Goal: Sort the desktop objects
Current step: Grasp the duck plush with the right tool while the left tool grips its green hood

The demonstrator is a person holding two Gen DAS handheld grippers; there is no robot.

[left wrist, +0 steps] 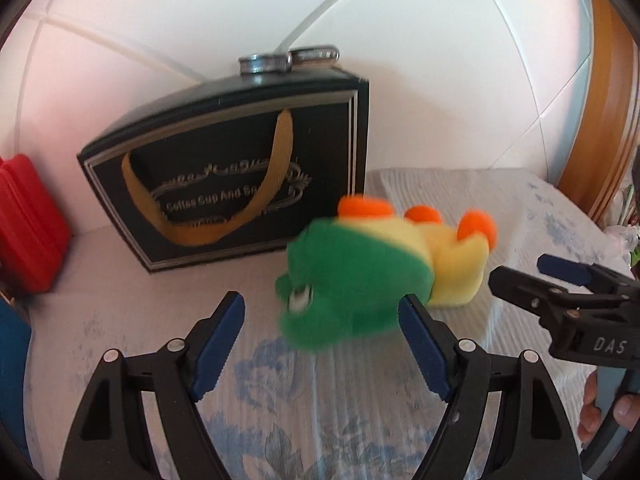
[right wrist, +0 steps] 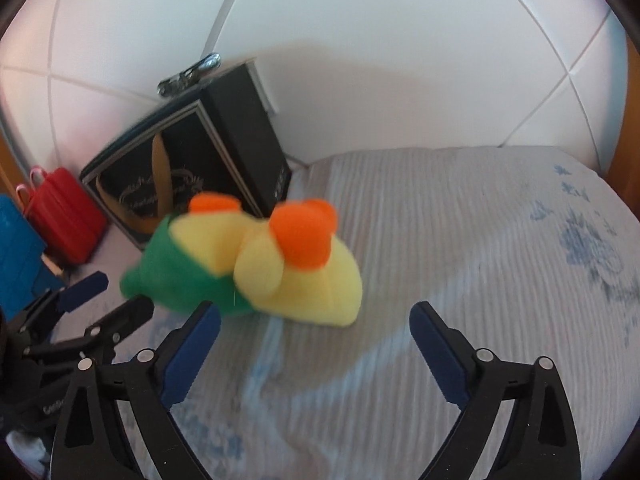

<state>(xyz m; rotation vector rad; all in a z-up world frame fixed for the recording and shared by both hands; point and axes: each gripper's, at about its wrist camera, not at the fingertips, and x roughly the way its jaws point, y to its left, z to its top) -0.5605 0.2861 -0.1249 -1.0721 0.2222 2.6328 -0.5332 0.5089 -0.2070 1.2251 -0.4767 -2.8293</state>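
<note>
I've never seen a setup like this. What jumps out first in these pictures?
A green, yellow and orange plush toy lies on the blue-flowered cloth, just ahead of the left gripper, whose jaws stand open. Behind it a black gift bag with a gold ribbon handle stands by the white wall. The right gripper is open too, beside the toy.

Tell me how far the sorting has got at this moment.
Nothing visibly sorted yet. The plush toy lies on the floral cloth, in front of the black gift bag, with the red case off to the side. The left gripper is open, its fingers either side of the toy's green head; the right gripper is open and holds nothing. Grasping and placing the toy are left.
</note>
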